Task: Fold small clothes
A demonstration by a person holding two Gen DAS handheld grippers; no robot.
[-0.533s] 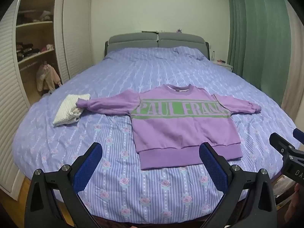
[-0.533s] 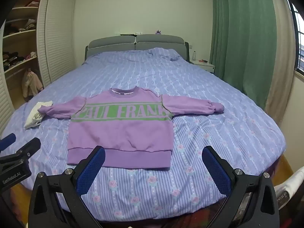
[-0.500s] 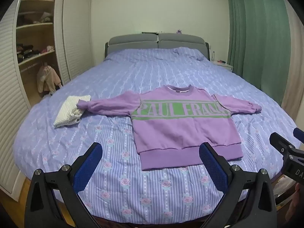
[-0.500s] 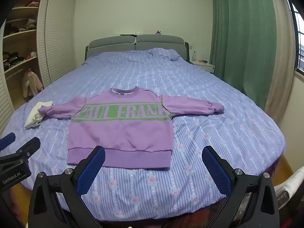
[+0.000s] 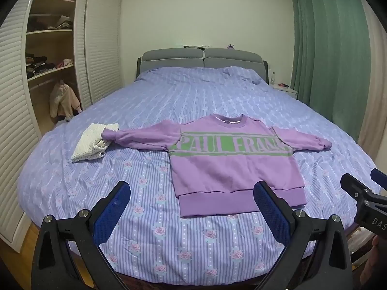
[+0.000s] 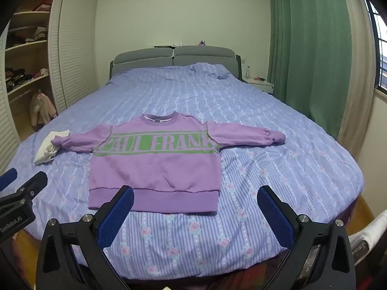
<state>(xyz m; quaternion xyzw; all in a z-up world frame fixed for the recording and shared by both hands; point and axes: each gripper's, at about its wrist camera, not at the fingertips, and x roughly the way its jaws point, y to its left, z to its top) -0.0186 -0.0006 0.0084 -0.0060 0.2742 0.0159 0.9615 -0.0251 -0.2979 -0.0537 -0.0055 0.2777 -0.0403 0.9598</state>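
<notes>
The striped floral bed (image 5: 150, 249) carries a spread purple sweatshirt (image 5: 232, 166) and a folded white garment (image 5: 93, 142).

Striped floral bedspread (image 5: 150, 253), grey headboard (image 5: 200, 56), green curtain (image 6: 312, 48), louvred wardrobe doors (image 5: 102, 46), white nightstand (image 6: 260, 84).

You have one purple long-sleeved sweatshirt (image 5: 232, 169), one folded white knit garment (image 5: 93, 142), two blue-padded grippers, one striped bed (image 5: 150, 236).

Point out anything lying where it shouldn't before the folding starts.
One thing: the purple sweatshirt lies flat, but its sleeve cuff overlaps the white folded cloth beside it. Both grippers hang open, touching nothing.
</notes>
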